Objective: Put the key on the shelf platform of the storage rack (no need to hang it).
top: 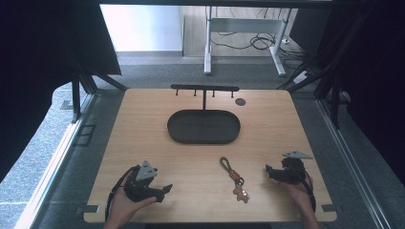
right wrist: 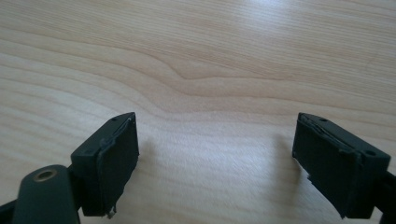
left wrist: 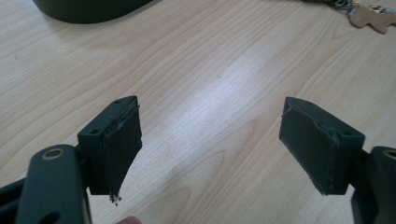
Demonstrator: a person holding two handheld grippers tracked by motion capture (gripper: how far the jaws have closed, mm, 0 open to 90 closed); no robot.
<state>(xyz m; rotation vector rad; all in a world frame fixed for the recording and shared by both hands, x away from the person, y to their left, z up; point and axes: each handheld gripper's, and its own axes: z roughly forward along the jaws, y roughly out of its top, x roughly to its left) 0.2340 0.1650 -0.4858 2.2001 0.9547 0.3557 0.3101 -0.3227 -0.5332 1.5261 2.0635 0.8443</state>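
Left gripper view catches the keychain (left wrist: 369,16) beyond its tool (left wrist: 212,140).

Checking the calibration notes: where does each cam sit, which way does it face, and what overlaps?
High view: fixed above the person's side, looking forward and down on the table; both hands come in from the bottom with the left gripper and right gripper.
Left gripper view: rides the left gripper, looking low across the wood between its open jaws.
Right gripper view: rides the right gripper, facing bare wood, jaws open.
Shared: the keychain and dark oval tray appear in the high and left gripper views.
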